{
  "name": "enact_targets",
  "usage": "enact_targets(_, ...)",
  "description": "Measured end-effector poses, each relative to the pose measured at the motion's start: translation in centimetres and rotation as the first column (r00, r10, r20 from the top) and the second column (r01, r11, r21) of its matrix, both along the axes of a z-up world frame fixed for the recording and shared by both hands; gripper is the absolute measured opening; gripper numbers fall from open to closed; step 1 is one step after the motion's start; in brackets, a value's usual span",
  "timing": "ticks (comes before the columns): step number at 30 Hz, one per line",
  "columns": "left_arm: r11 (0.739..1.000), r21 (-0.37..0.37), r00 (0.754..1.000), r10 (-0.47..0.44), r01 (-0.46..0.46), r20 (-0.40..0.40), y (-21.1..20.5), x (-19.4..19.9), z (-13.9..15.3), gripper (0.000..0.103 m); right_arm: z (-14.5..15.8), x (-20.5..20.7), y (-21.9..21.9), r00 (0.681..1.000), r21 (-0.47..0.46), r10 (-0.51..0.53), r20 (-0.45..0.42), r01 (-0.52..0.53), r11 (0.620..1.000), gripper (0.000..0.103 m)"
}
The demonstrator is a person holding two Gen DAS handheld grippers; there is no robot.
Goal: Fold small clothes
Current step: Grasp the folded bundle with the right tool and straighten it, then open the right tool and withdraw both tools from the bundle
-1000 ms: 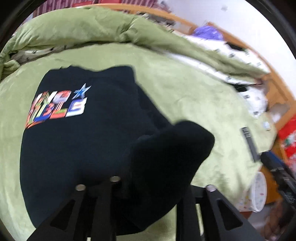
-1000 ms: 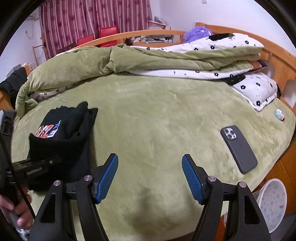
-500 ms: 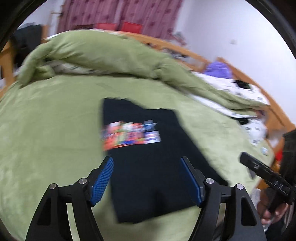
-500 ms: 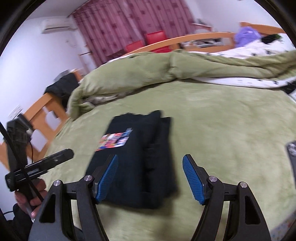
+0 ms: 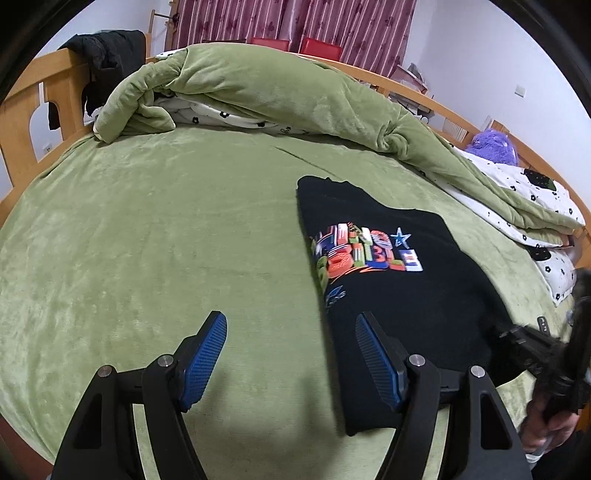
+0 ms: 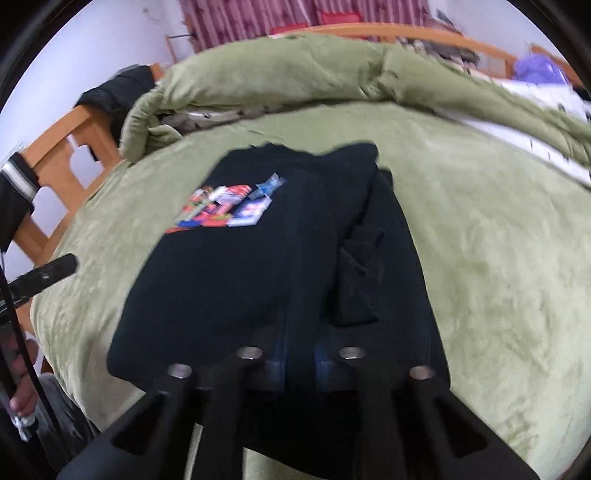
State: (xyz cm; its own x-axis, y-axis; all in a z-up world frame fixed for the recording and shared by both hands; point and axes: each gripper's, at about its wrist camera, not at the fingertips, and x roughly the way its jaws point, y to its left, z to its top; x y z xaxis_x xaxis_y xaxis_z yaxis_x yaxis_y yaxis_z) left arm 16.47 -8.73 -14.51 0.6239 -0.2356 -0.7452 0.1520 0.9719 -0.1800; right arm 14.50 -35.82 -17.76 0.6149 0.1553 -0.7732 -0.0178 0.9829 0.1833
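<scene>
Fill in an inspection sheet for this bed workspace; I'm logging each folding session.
Surface: green bed cover, bare to the left of the garment.
Job's things: black shirt, partly folded, colourful print facing up.
Clutter: rolled green duvet along the far side; purple plush.
Grippers: left claw open over the cover; right claw shut on the shirt's near edge.
Cables: nothing seen.
Surroundings: wooden bed frame, striped curtains, dark garment hung on the frame.

Motion blur smears the black shirt's [image 6: 229, 266] print, and fabric hides the right gripper's [image 6: 299, 363] fingertips.
</scene>
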Motion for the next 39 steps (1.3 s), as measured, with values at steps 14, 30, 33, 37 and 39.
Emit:
enact_targets(14,1.0,0.011,0.999,-0.015,0.015,-0.038,0.2,-0.2,-1.7,0.07,-0.1,-1.5,-0.3,1.0,-0.104,-0.02,0.0,0.02,0.994,0.01)
enact_targets(30,0.985,0.145,0.996,0.086,-0.089,0.032,2.1,-2.9,-1.6,0.081,1.9,-3.0,-1.1,0.992,-0.164,-0.124,0.019,0.125,0.978,0.043)
enact_targets(33,0.986,0.132,0.994,0.102,-0.106,0.041,2.8,-3.4,-1.0,0.081,2.5,-3.2,-1.1,0.991,-0.182,-0.129,0.042,0.135,0.974,0.043)
enact_targets(37,0.981,0.12,0.988,0.143,-0.149,0.062,3.4,-4.2,0.0,0.081,3.5,-3.5,-1.2,0.99,-0.176,-0.131,0.055,0.139,0.975,0.043)
enact_targets(39,0.981,0.105,0.985,0.159,-0.166,0.072,3.7,-4.6,0.4,0.081,4.0,-3.7,-1.3,0.99,-0.171,-0.128,0.06,0.137,0.976,0.043)
